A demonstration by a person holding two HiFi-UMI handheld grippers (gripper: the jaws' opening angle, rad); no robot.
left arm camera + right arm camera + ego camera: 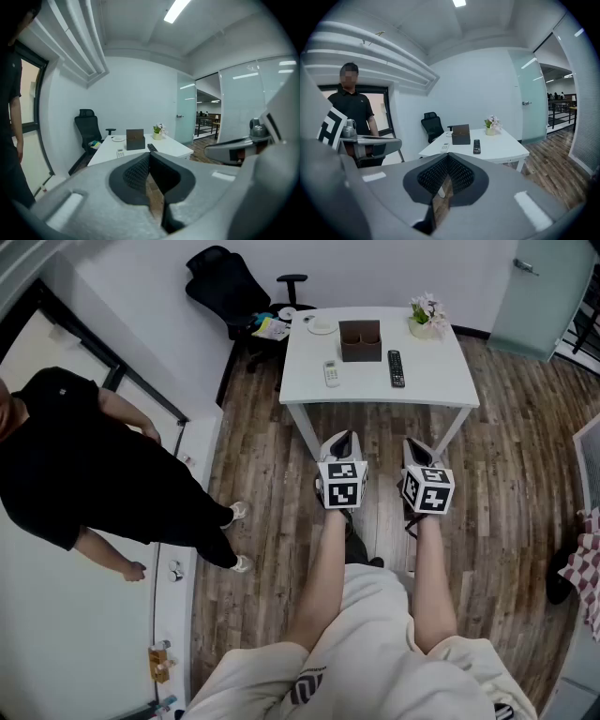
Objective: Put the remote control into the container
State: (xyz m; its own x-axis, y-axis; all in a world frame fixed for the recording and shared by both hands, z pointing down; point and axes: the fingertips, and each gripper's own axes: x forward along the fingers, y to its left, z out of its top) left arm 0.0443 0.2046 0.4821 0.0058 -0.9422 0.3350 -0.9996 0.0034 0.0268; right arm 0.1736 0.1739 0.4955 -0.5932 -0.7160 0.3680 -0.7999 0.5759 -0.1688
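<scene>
Evidently standing back from bench, holding left gripper and right gripper shut, empty, aimed at black remote control beside container, pending approach.

Container interior dark, contents indiscernible

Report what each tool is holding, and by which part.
Nothing is held. The left tool and the right tool are both shut and empty. The black remote control lies untouched on the white table beside the brown container.
</scene>
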